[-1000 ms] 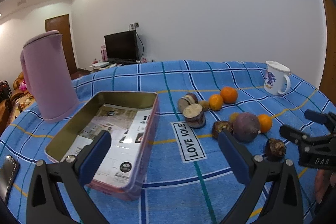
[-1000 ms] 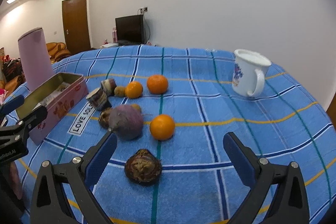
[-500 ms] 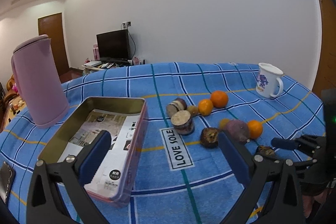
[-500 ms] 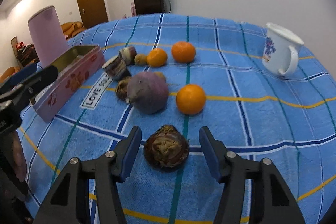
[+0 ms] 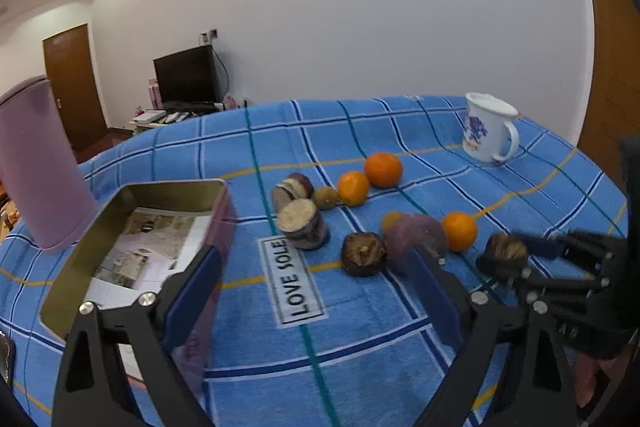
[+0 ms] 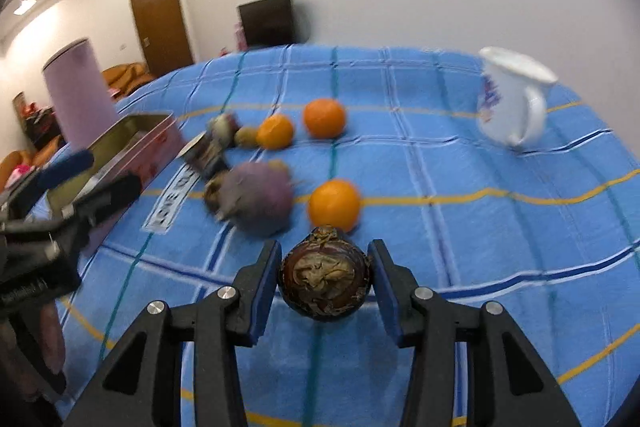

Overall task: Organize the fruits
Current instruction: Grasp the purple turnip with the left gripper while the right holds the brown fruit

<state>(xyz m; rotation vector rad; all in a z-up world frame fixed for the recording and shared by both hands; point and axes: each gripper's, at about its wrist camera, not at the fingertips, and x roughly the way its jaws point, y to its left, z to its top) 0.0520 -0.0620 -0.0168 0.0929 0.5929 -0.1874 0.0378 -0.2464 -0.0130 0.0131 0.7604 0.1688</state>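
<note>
Blue plaid tablecloth [image 5: 400, 359] covers the whole table, "LOVE SOLE" label sewn in near the middle. Pink jug [image 5: 38, 167] stands at far left, just beside the open tin box [image 5: 132, 223], which has printed paper lying in its bottom. White mug [image 5: 489, 131] sits upright far right, well apart from the fruit. Fruit cluster mid-table: purple round fruit [image 6: 256, 201] biggest, then three oranges, nearest one [image 6: 334, 205] just right of it, two cut purple pieces near the tin, a dark brown husked fruit [image 5: 363, 253] left of the purple one. Left gripper [image 5: 316, 291] spread wide over bare cloth near the label, nothing between the fingers. Right gripper [image 6: 325, 285] jaws have just been closing; both pads now sit against the sides of the brown mangosteen-like fruit [image 6: 325, 279], pinching it in front of the nearest orange; whether it's off the cloth, can't tell.
</note>
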